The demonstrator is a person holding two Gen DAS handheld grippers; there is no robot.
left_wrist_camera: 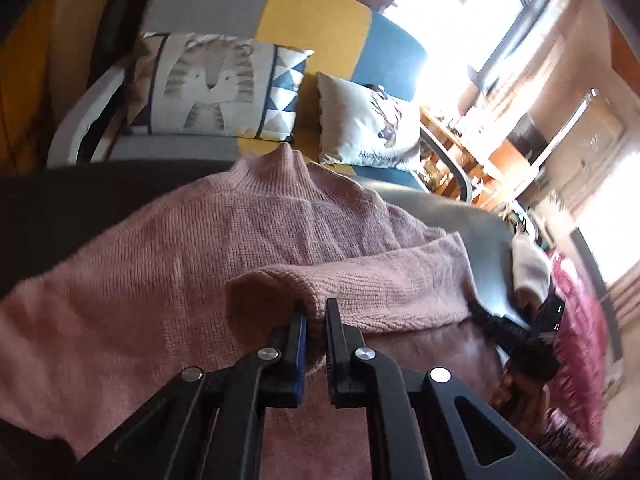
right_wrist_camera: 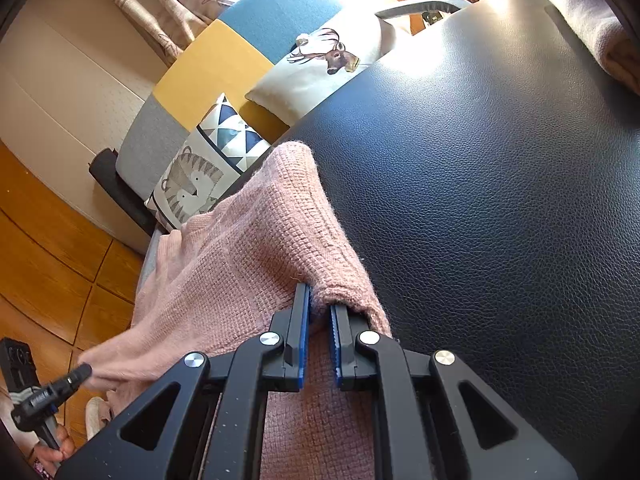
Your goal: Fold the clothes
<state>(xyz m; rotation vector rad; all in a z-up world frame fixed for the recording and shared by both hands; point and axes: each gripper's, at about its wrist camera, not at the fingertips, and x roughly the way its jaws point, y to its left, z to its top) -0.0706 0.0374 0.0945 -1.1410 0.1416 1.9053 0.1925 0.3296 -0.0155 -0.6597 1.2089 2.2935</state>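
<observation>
One pink knit sweater (left_wrist_camera: 168, 264) sprawls across a dark leather table (right_wrist_camera: 500, 184), soft, limp and likely to sag wherever unsupported. Left gripper (left_wrist_camera: 316, 312) and right gripper (right_wrist_camera: 320, 304) each pinch a ribbed edge, jaws clamped nearly together on wool.

Sunlit windows (left_wrist_camera: 460, 4), patchwork sofa (left_wrist_camera: 312, 16), wooden floor (right_wrist_camera: 44, 240)

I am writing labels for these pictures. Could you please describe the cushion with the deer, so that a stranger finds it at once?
Look at the sofa with grey, yellow and blue panels behind the black table. Two cushions lean on it. The deer cushion is the plain cream one before the blue panel, with a brown antlered head; its neighbour has a striped cat and blue triangles.
</observation>
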